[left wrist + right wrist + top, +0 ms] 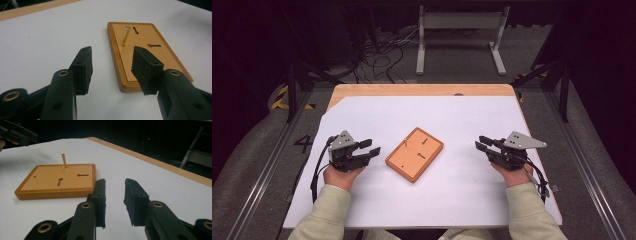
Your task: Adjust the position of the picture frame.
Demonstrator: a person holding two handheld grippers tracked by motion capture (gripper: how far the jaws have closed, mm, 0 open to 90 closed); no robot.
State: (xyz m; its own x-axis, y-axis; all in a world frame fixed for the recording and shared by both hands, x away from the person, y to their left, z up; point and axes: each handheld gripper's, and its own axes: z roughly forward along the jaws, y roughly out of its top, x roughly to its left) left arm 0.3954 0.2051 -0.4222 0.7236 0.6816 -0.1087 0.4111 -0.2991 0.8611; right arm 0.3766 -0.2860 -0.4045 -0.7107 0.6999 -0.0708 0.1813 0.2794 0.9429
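Observation:
A flat wooden board point(414, 154) lies at an angle in the middle of the white sheet. A thin wooden peg point(405, 142) stands upright near its left corner. The board point(150, 55) also has two dark keyhole slots, and the peg point(125, 36) rises at its far part. My left gripper point(373, 147) rests left of the board and points at it, jaws open with nothing between them point(112, 53). My right gripper point(479, 144) rests to the right, jaws apart and empty point(115, 182), aimed past the board point(60, 180) and peg point(64, 160).
A white sheet point(437, 115) covers the table, leaving a strip of wooden tabletop point(422, 90) bare at the far edge. Beyond the table a grey metal stand point(459, 40) and loose cables point(382, 55) sit on the dark floor. The left gripper point(17, 133) appears far off in the right gripper view.

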